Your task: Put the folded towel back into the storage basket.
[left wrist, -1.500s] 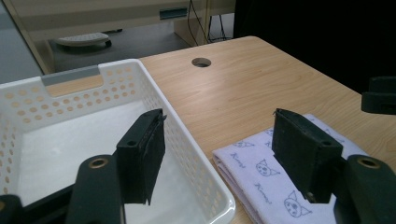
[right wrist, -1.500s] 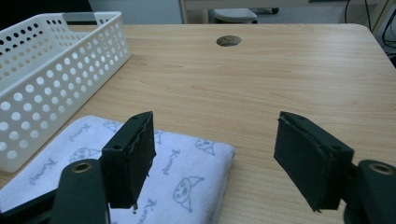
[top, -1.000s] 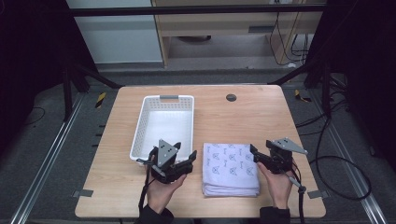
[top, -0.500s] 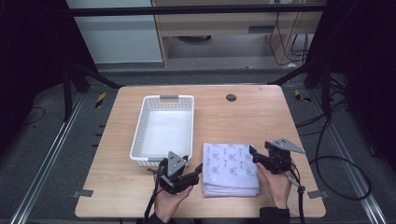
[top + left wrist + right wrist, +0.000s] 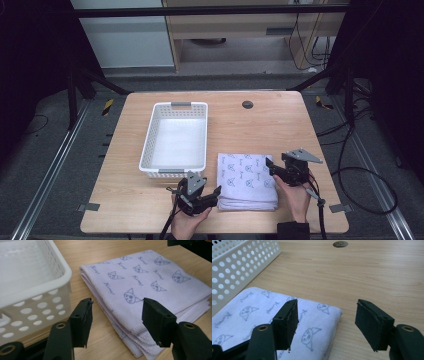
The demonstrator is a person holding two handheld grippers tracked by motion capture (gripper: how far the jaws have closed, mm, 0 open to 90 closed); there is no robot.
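Observation:
A folded lilac towel (image 5: 247,180) printed with small cat faces lies flat on the wooden table (image 5: 260,125), right of a white perforated basket (image 5: 175,140). My left gripper (image 5: 216,192) sits low at the towel's near left corner, pointing at it. In the left gripper view the jaws (image 5: 116,315) stand open and have just been closing a little, with the towel's (image 5: 150,282) folded edge lying between and beyond them, untouched. My right gripper (image 5: 269,167) is open at the towel's right edge. One jaw hangs over the towel (image 5: 257,310) and the other over bare wood (image 5: 327,322).
The basket (image 5: 32,290) is empty and stands close to the left gripper's left jaw. A round cable hole (image 5: 247,104) sits near the table's far edge. Cables trail from both grippers toward the person. Dark floor and metal rails surround the table.
The left gripper has come down and toward the person, from beside the basket's front to the towel's near left corner. The right gripper has hardly moved.

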